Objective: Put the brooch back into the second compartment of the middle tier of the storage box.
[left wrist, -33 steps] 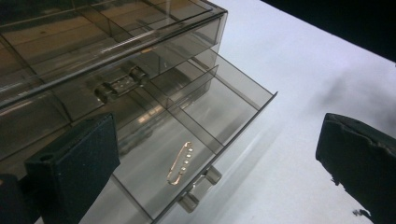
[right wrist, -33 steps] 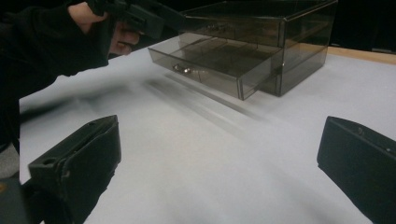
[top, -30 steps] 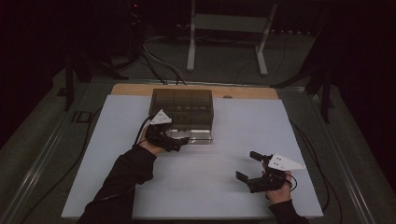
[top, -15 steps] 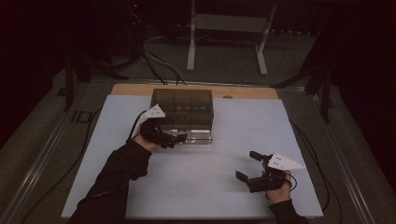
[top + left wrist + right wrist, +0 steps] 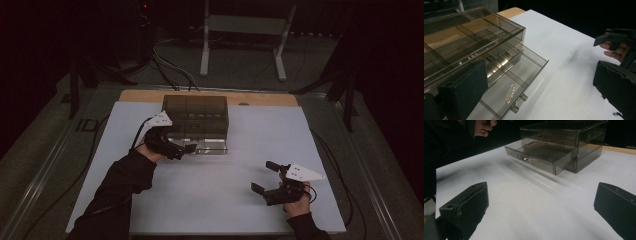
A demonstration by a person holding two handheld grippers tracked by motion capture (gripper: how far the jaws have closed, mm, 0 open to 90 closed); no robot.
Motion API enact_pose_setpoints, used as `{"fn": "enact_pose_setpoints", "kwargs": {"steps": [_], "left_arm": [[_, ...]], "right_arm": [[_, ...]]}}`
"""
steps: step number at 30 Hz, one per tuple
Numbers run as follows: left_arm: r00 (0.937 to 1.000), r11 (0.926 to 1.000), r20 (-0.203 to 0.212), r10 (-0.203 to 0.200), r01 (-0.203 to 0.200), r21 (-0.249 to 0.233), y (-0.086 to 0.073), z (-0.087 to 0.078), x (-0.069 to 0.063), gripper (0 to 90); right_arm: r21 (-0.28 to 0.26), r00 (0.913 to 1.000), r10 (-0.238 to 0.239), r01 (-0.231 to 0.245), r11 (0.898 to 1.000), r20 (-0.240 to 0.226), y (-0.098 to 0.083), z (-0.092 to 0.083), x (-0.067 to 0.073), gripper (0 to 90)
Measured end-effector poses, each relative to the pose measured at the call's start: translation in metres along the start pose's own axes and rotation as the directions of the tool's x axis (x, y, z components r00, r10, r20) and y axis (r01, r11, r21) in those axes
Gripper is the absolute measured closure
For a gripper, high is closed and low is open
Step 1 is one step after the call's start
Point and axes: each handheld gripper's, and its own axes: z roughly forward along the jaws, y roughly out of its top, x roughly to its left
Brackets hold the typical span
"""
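- Looking down from the high view, I see my left claw point(image 5: 186, 148) at the front left corner of the smoky drawer box point(image 5: 196, 115), which sits toward the far side of the white surface point(image 5: 210, 200). The bottom drawer point(image 5: 210, 146) is pulled out toward me, and the claw's tips are just beside its front; I cannot tell whether they touch it.
- In the same view my right claw point(image 5: 265, 177) hovers low over the near right part of the surface, well apart from the box, its jaws spread with nothing between them.
- Through the left gripper view, my jaws stand wide apart, the left one close against the box. The open drawer shows its dividers, a small knob point(image 5: 519, 103) on its front and a thin looped metal piece point(image 5: 510, 93) lying inside.
- Through the right gripper view, both jaws are spread over bare white surface, with the box and its pulled-out drawer point(image 5: 541, 157) ahead.
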Motion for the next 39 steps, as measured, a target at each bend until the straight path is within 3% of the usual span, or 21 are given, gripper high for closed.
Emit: {"fn": "enact_pose_setpoints", "kwargs": {"steps": [20,28,39], "left_arm": [[0.9954,0.9996,-0.092,-0.026,0.025,-0.010,-0.027,-0.045,0.006,0.3],[0.9913,0.9999,-0.131,-0.016,0.016,0.005,-0.041,-0.057,0.002,0.3],[0.9875,0.9990,-0.152,-0.043,0.041,-0.018,-0.066,-0.063,-0.003,0.4]], "right_arm": [[0.001,0.9999,-0.011,0.011,1.000,-0.004,0.002,0.003,0.002,0.0],[-0.008,0.9999,-0.014,0.014,1.000,0.000,0.003,0.002,0.002,0.0],[-0.003,0.9999,-0.015,0.015,1.000,-0.004,0.003,0.003,0.002,0.0]]}}
